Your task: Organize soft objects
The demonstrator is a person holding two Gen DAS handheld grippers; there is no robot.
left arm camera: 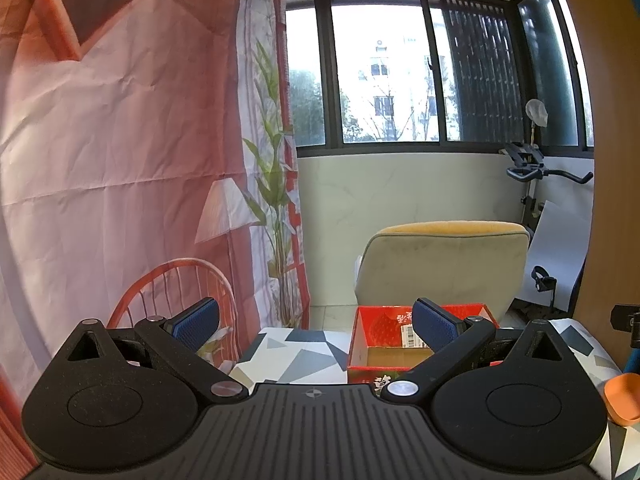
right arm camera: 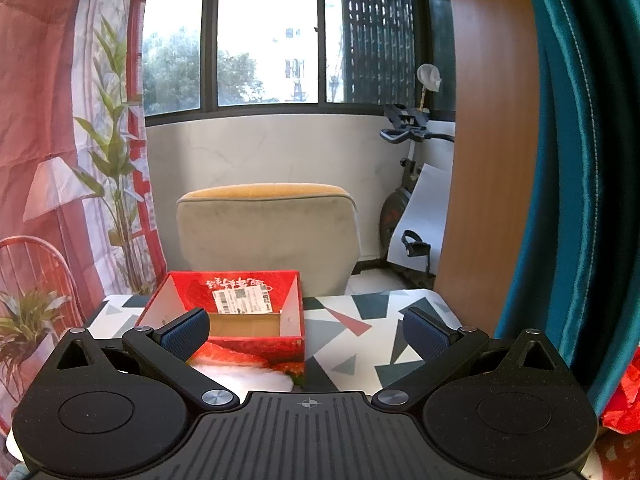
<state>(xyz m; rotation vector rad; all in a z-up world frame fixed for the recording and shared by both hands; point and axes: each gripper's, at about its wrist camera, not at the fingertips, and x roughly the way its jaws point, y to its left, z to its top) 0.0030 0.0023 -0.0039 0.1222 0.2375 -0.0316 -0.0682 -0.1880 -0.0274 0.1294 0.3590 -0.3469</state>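
Both grippers hang over the near end of a table with a grey, white and red triangle pattern, and both stand wide, with nothing between their blue pads.

The left gripper points past a red box that sits on the table ahead and a little to its right; its right pad overlaps the box's open top in the left wrist view. From the right gripper the same box lies ahead and to the left, just behind the left pad. The box has strawberries printed on its side, a white label inside its far wall and a bare cardboard floor.

An orange thing shows at the right edge of the left wrist view, and something red and crumpled at the right edge of the right wrist view, beside a teal curtain; I cannot tell what either is.

A beige chair stands behind the table.
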